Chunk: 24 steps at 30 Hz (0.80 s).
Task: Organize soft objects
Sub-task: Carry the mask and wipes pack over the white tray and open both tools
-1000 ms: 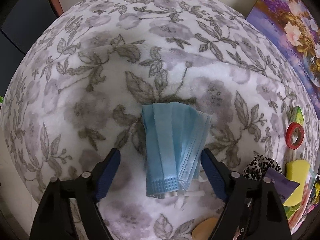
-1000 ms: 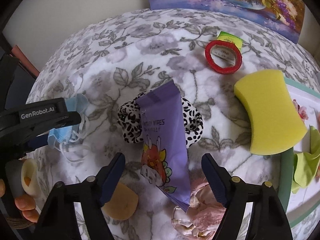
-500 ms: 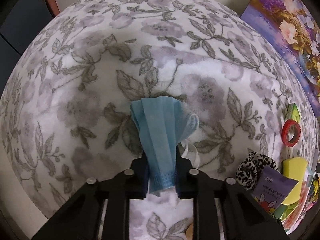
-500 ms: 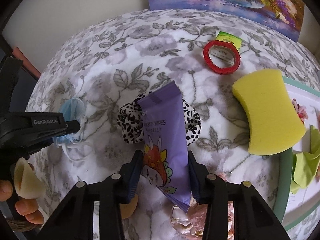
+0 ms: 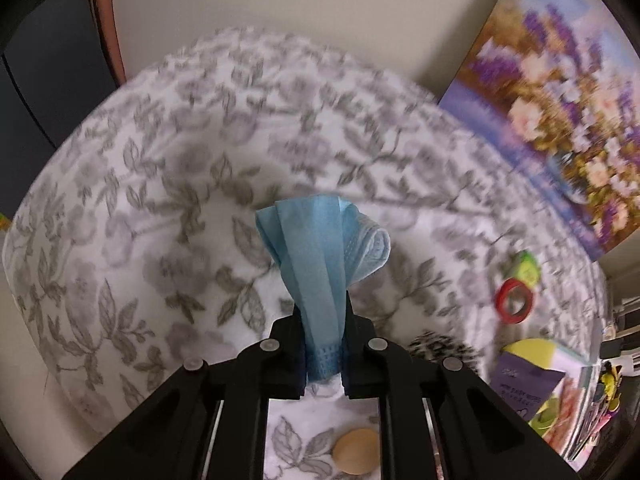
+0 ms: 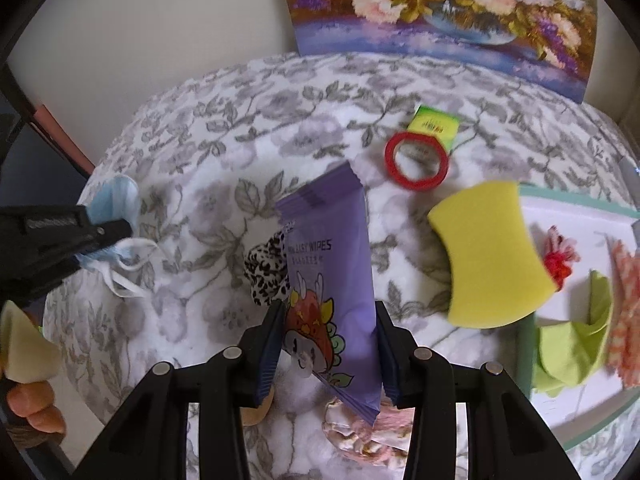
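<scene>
A folded blue face mask hangs lifted above the floral blanket. My left gripper pinches its lower edge, jaws still closing on it. In the right wrist view the same mask trails white ear loops beside the left gripper. My right gripper is shut on a purple wipes pack, raised above a leopard-print scrunchie. A pink scrunchie lies under the pack's near end.
A yellow sponge overlaps the teal rim of a white tray holding green and orange cloths. A red tape ring and a green packet lie further back. A flower painting leans on the wall. A tan puff lies near.
Both grippers went from open to shut, the left on the mask, the right on the wipes pack. Both then rose, lifting the mask and the pack off the blanket.
</scene>
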Motion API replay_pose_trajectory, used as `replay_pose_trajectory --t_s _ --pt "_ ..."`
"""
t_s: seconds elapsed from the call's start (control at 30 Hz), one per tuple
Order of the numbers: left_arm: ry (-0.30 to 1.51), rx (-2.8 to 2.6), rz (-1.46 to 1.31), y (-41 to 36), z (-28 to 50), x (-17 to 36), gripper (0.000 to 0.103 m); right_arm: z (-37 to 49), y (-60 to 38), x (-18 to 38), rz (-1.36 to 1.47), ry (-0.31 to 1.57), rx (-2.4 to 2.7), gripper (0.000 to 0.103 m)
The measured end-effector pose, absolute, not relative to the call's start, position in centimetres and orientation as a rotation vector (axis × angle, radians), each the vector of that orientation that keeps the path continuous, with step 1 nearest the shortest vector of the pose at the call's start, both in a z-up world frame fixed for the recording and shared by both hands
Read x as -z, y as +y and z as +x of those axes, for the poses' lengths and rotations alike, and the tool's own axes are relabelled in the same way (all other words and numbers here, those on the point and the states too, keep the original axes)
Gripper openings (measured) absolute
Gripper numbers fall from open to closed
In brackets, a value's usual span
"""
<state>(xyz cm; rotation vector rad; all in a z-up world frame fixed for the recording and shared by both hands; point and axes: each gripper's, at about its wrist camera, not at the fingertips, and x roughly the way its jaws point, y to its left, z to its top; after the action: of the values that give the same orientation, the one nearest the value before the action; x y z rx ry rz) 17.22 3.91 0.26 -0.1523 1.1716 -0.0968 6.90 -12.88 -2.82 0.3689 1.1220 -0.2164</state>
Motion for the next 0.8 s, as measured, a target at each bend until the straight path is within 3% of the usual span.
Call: replay_pose_trajectory --t_s 0.2,0.8 --pt "1.11 0.126 -0.16 3.4 15.8 -3.4 0.013 6.0 -14.2 0.8 0.38 1.081 0.234 0.045" --pt "1.099 0.256 -0.136 -4.3 12.6 -4.8 0.013 2.6 -20.4 -0.4 0.457 1.055 0.341 0.045"
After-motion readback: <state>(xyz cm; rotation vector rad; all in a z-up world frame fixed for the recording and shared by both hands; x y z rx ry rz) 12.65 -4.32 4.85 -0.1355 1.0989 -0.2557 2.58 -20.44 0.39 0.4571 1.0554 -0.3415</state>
